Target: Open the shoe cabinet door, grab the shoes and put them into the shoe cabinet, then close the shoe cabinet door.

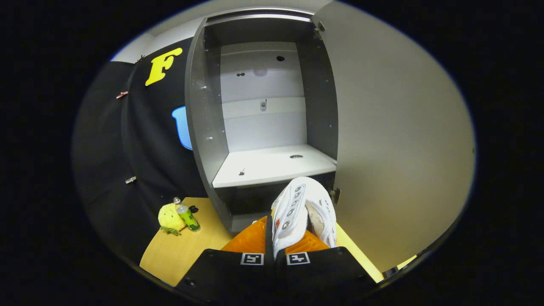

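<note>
Between the nearly closed fingers (238, 243) of the gripper (274, 250) a white shoe (299, 212) is pinched, long axis pointing ahead toward the open cabinet (272, 165) just beyond.

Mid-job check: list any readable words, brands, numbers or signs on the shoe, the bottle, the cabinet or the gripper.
White lace-up shoe, clamped between the fingers of the gripper: no readable brand or number.
Small green bottle beside the yellow plush toy: label too small to read.
Square black-and-white markers on the gripper: patterns, not text.
Open grey shoe cabinet, its white shelf and door: no text.
</note>
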{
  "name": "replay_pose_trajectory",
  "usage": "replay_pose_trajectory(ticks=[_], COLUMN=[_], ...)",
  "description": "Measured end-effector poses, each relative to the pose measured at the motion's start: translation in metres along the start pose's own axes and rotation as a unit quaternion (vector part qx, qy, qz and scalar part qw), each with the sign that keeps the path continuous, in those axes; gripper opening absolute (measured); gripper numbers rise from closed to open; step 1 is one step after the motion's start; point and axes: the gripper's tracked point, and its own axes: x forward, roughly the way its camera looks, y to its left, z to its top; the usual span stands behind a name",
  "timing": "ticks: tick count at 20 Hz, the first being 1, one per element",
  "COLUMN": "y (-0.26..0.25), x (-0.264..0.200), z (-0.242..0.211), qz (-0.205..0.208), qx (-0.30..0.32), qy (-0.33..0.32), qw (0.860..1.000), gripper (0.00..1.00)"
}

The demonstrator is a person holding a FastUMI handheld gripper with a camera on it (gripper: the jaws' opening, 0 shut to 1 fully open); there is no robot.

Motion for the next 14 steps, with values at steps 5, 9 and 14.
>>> replay_pose_trajectory(ticks=[5, 9, 14], y=[0.006, 0.013, 0.012], x=[0.048, 0.107, 0.192], z=[0.062, 0.110, 0.140], qz=[0.017, 0.038, 0.041], qx=[-0.021, -0.045, -0.053], qy=[-0.033, -0.055, -0.062], qw=[0.999, 0.997, 0.996], gripper=[0.05, 0.05, 0.04])
